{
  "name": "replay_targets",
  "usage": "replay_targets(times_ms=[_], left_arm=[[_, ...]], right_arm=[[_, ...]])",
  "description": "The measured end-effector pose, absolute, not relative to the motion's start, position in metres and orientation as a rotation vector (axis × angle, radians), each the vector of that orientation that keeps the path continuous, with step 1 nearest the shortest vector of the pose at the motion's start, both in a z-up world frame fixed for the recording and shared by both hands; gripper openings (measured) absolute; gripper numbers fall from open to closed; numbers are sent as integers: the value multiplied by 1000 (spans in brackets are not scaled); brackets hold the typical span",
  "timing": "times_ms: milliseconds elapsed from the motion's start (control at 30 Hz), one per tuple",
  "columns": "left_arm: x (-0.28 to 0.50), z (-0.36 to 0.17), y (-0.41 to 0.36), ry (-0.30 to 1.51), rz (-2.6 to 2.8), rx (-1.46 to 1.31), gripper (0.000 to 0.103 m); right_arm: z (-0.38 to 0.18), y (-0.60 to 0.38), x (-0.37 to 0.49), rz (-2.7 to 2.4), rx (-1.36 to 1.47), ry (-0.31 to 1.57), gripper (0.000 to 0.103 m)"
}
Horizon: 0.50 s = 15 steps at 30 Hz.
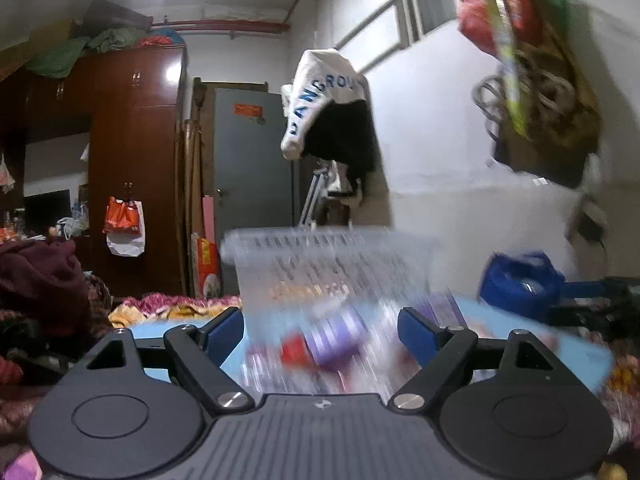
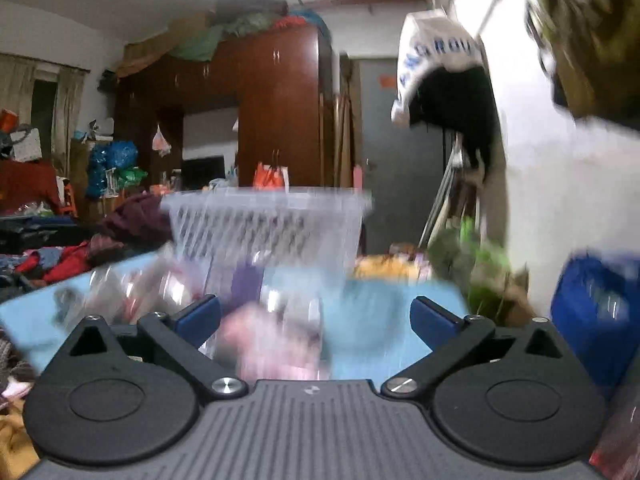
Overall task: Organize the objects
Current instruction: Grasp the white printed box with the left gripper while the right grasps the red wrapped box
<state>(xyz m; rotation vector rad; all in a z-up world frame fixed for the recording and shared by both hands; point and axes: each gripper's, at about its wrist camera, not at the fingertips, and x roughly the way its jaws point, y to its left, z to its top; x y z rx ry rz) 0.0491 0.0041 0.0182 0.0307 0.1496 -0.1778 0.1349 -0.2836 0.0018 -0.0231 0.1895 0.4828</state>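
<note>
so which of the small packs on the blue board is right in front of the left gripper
The purple pack, between the open fingers of the left gripper; the red one sits left of it. Blur hides finer detail.

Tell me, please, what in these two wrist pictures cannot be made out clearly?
- Left wrist view: the items beyond the open left gripper are smeared by motion blur; only red and purple patches show.
- Left wrist view: what lies in the clear slotted basket is blurred by motion.
- Right wrist view: the pink thing between the fingers of the open right gripper is blurred beyond telling.
- Right wrist view: the blue container is blurred.
</note>
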Motion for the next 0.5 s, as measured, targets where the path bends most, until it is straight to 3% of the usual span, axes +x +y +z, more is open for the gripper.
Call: replay_targets(times_ms=[100,300,500], left_arm=[[32,-7,0,176,-208,21,87],[21,-9,7,152,-130,44,85],[37,-14,-7,176,-146,79,64]], right_arm=[[-16,-290,127,502,26,205,103],[-19,-277,137,436,-30,204,97],[-32,-266,134,423,-57,224,86]])
